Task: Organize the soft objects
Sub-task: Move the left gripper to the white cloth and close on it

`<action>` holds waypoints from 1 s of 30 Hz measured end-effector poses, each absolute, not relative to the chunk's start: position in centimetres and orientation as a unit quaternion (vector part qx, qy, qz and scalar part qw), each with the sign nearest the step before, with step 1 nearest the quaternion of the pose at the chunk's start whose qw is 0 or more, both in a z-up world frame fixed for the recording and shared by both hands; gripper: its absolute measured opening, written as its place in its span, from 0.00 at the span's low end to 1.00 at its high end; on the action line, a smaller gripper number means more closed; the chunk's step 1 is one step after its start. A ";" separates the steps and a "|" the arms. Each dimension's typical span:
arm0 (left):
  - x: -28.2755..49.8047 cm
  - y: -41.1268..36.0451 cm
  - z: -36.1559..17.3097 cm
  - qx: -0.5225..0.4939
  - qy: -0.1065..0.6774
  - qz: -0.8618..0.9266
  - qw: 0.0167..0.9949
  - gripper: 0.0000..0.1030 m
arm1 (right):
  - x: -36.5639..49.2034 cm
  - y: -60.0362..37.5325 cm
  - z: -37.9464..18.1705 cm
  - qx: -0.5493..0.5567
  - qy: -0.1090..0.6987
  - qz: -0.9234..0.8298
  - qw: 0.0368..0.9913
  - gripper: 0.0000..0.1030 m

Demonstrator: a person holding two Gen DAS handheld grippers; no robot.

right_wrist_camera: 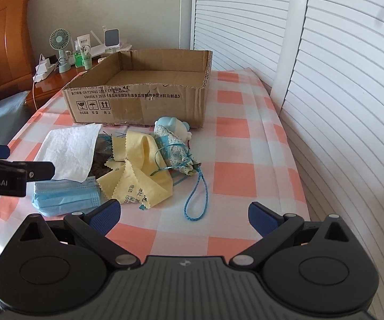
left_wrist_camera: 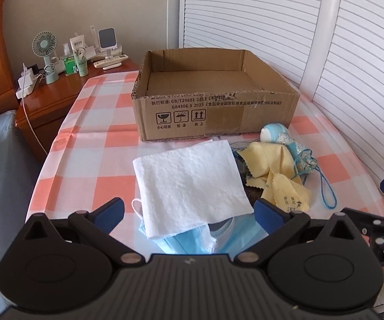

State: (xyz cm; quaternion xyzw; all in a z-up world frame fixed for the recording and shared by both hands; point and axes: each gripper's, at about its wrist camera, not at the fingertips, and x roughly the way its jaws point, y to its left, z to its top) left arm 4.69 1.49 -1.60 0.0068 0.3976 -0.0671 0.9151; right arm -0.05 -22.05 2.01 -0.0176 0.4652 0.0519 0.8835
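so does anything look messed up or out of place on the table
The cardboard box has a ragged, torn top rim and peeling tape on its front wall, and it holds nothing. The white tissue, blue masks, yellow cloth and small doll lie in an overlapping heap before it.

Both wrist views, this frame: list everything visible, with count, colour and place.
cardboard box: one, brown, empty, far end of table
tablecloth: one, orange-and-white check, covers table
white cloth: one, atop the masks
face masks: small stack, light blue, near edge
yellow cloth: one, right of white cloth
doll: one, pale blue, before the box
cord: one, blue loop, by doll
fan: one, green, nightstand
bottles: several, green and white, nightstand
left gripper: open, over masks
right gripper: open, near cord
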 end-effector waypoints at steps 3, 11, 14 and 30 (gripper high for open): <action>6.3 1.2 -2.2 0.011 0.403 -0.070 0.912 0.99 | 0.2 -22.1 1.6 -0.015 0.464 0.059 0.884 1.00; 9.1 0.5 -4.0 -0.014 0.423 -0.095 0.901 0.99 | 1.2 -22.0 0.8 -0.015 0.463 0.073 0.883 1.00; 9.7 -0.2 -4.4 -0.002 0.419 -0.095 0.903 0.99 | 1.5 -21.6 0.6 -0.022 0.461 0.079 0.883 1.00; 9.5 1.6 -8.0 0.005 0.408 -0.044 0.912 1.00 | 2.3 -21.3 -1.0 -0.022 0.479 0.089 0.873 1.00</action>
